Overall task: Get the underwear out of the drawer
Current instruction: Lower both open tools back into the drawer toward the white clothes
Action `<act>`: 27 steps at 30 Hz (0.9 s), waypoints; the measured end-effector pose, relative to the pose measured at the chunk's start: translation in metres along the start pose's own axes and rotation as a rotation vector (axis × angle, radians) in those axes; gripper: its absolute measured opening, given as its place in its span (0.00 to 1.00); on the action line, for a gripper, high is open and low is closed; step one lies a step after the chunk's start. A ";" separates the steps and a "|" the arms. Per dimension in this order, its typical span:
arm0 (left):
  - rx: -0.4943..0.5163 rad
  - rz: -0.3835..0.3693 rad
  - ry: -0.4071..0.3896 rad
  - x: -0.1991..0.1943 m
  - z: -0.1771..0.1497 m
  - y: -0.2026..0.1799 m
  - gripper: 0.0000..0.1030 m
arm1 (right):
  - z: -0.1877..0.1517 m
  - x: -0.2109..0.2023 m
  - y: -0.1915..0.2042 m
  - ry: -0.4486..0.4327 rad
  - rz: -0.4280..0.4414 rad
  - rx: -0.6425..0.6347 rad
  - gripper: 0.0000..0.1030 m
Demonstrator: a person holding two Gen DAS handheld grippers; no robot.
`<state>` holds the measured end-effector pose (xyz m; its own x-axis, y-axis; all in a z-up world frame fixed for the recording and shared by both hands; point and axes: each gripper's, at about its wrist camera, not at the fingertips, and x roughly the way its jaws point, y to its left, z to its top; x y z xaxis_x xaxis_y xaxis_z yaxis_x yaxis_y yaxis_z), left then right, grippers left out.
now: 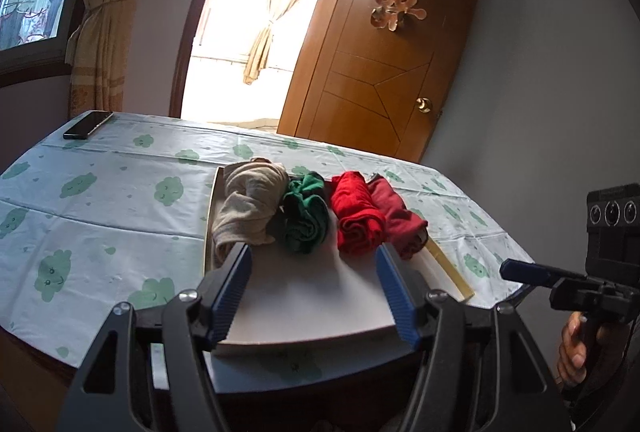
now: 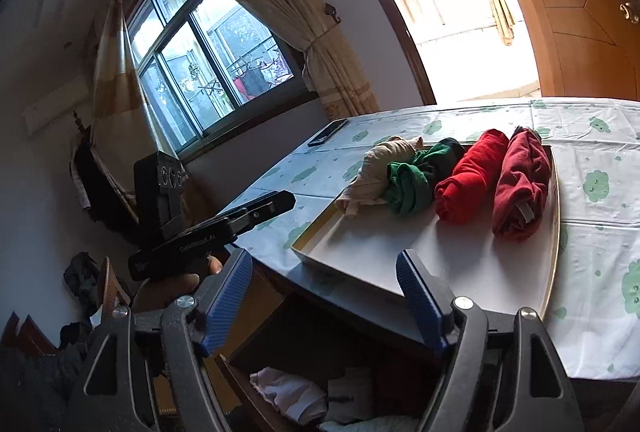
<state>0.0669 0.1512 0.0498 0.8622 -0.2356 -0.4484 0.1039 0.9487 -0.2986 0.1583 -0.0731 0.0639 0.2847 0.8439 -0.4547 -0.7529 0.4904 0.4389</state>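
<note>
Blue pads line the fingers of the left gripper [image 1: 314, 274], and its jaws stand wide apart with nothing between them. The right gripper [image 2: 324, 280] is the same: blue pads, jaws wide apart, nothing held. Each one is held by a hand [image 1: 576, 348] on its grip, just in front of the tray [image 1: 316, 296].

That white tray sits on a table with a cloth [image 1: 104, 191] printed with green clouds. Four rolls of underwear lie side by side at the far end of the tray. From the window side they go: a beige roll [image 1: 248, 207], a green roll [image 1: 306, 218], a bright red roll [image 1: 358, 218] and a dark red roll [image 1: 400, 218]. The beige roll touches the green one, and the two red rolls touch each other.

Below the near edge of the tray, in the right wrist view, the drawer [image 2: 320, 372] is open. Pale clothes [image 2: 288, 392] lie inside it, but it is too dark to tell what they are.

Far from the tray, at the table's back corner near the window, lies a black phone [image 1: 88, 125].
</note>
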 end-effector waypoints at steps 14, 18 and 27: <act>0.087 -0.033 0.159 -0.023 -0.090 -0.014 0.63 | -0.090 -0.033 -0.022 0.036 -0.033 0.054 0.75; 0.119 -0.017 0.249 -0.021 -0.112 -0.011 0.63 | -0.116 -0.029 -0.027 0.102 -0.070 0.014 0.75; 0.131 -0.002 0.390 -0.013 -0.150 -0.004 0.65 | -0.155 -0.011 -0.045 0.225 -0.170 -0.054 0.75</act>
<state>-0.0193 0.1191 -0.0695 0.6121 -0.2754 -0.7413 0.1890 0.9612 -0.2011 0.0970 -0.1384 -0.0711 0.2751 0.6783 -0.6814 -0.7380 0.6032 0.3025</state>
